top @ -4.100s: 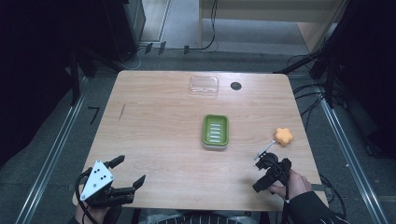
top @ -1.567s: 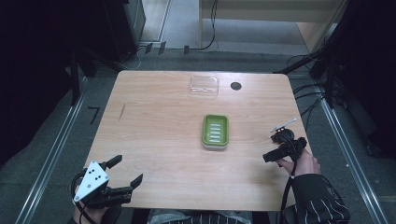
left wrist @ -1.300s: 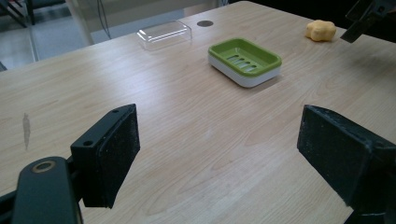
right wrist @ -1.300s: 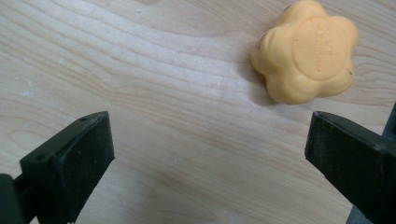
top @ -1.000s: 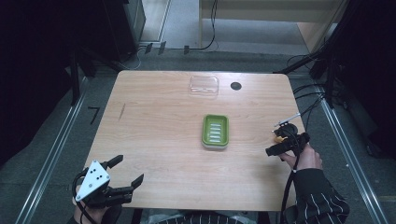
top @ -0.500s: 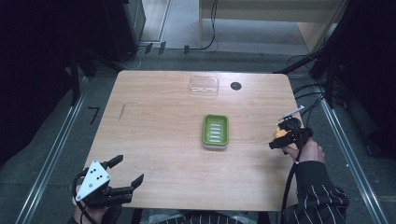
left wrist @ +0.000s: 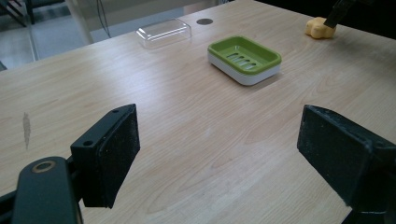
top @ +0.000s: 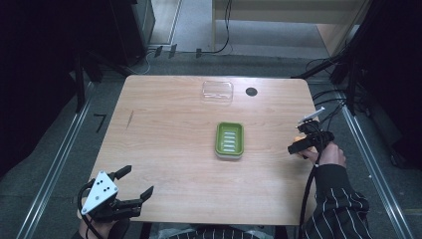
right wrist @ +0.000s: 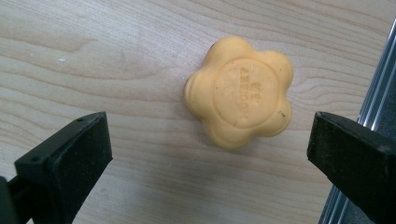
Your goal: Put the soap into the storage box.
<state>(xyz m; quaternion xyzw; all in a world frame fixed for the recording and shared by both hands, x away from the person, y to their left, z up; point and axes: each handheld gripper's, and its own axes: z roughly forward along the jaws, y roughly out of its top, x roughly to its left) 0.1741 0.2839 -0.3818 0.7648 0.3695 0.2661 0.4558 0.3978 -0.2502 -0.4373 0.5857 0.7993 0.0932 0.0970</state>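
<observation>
The right tool is held wide over the soap, centre frame; the left tool is held wide too.

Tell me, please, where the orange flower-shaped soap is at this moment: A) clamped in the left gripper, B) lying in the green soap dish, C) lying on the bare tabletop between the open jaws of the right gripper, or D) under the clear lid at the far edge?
C: in the right gripper view the orange soap lies flat on the wooden table, and the right gripper has its jaws spread on either side without touching it.
</observation>
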